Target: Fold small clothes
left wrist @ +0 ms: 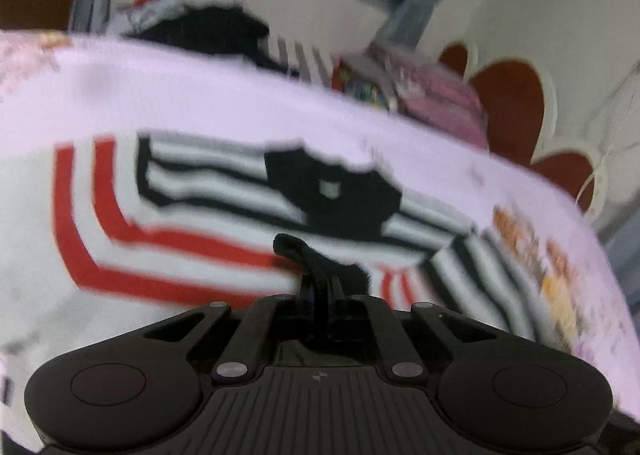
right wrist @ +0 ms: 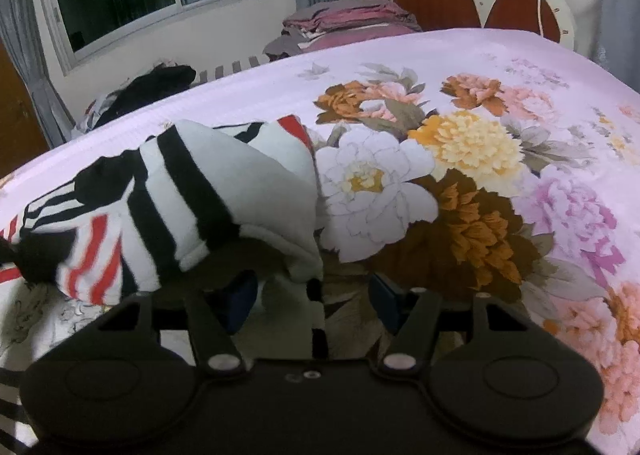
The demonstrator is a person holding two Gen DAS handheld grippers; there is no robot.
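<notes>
Bed (right wrist: 520, 67), covered by a pale lilac sheet printed with large flowers; it bears all the work. Beyond its far edge, a stack of folded purple linen (right wrist: 352, 21) and a dark heap of other clothes (right wrist: 156, 85) lie well apart from the garment in hand.

Striped garment (right wrist: 168, 207), white with black and red bands and a black collar: it lies rumpled near the bed's near edge, one part bunched into a soft hump. Judged light, limp and non-slippery, it will sag wherever unsupported, so it is best taken at a hem or cuff edge, two layers pinched together.

Right gripper (right wrist: 314, 305): jaws stand apart, about half spread, with a white fold of the garment hanging between the blue pads; neither pad visibly presses on it.

Left gripper (left wrist: 320, 275): jaws clenched together on a small tuft of the garment's black trim (left wrist: 296, 249), which sticks up past the fingertips. This view is motion-blurred.
</notes>
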